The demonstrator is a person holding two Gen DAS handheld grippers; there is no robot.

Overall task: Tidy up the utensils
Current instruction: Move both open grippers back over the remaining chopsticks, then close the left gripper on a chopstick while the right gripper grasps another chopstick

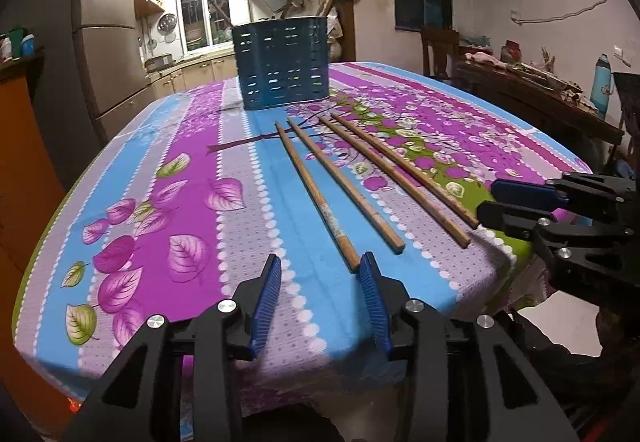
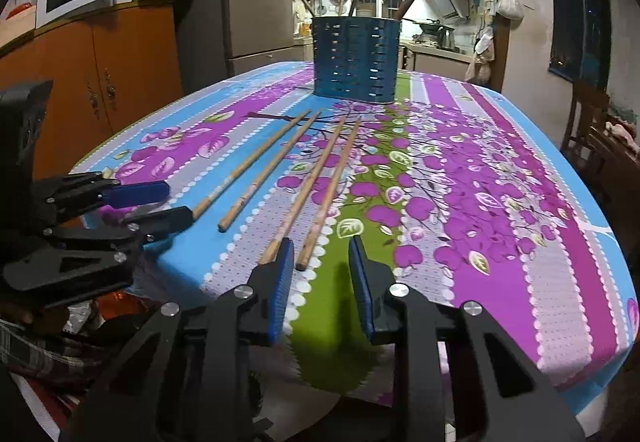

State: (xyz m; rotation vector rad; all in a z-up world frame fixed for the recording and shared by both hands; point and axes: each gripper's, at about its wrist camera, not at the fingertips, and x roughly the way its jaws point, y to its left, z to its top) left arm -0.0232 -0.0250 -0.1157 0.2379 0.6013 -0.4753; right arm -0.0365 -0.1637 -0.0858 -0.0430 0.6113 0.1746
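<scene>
Broadly spreading across both views: table under a striped cloth of purple, blue and green with leaf print; standing upright toward the far end, blue slotted utensil holder, with a few sticks poking out of its top; lying flat on the cloth between holder and near edge, four wooden chopsticks, roughly parallel in two loose pairs, thick ends toward the near edge, all well short of the holder; hovering at the near edge, left gripper, jaws gaping wide and gripping nothing, the thick end of the leftmost chopstick reaching just beside its right finger; hovering beside it, right gripper, jaws likewise spread and carrying nothing, the ends of the right-hand pair lying just ahead of its blue pads.
</scene>
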